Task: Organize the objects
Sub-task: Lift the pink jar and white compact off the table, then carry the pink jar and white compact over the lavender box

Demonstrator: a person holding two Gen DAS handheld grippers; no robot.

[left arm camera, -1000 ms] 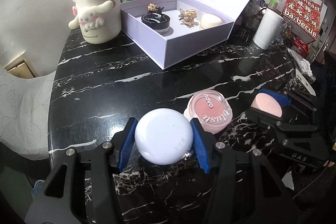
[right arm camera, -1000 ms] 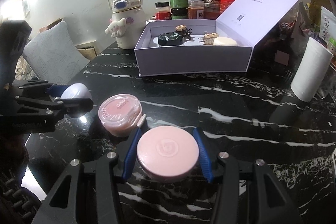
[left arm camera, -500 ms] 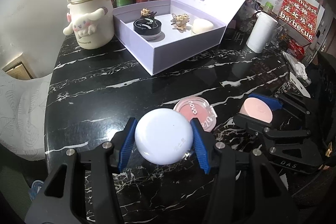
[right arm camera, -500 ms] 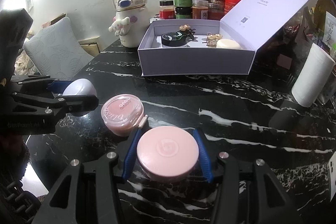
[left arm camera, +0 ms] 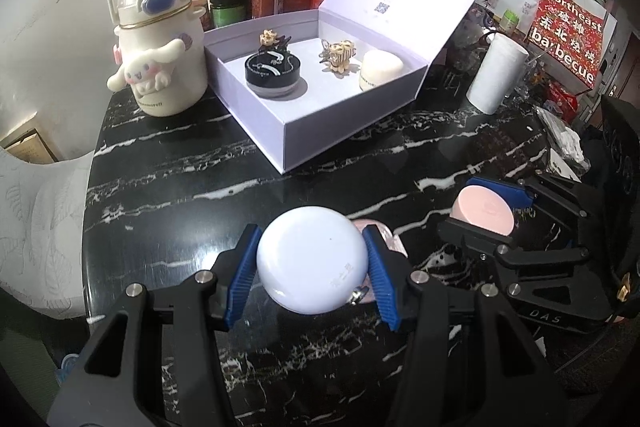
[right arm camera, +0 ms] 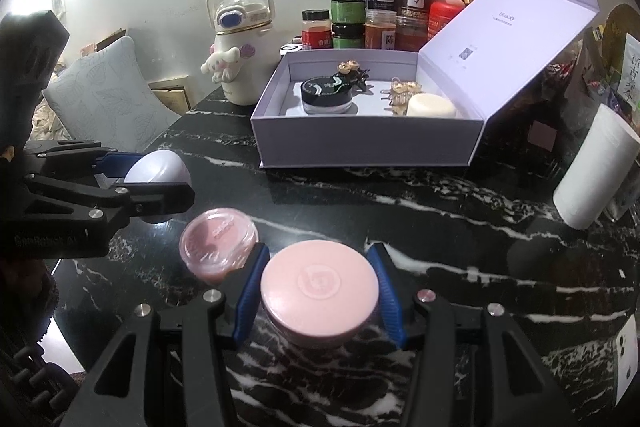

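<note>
Left wrist view alone shows red sign reading "Northeast barbecue"; blush jar nearly hidden behind white compact. Right wrist view shows blush jar whole on desk, lettering blurred. Left tool clamped on white compact, held above desk. Right tool clamped on pink compact, embossed logo on lid. Open lavender box at desk rear holds black jar, hair clips, cream jar.
</note>
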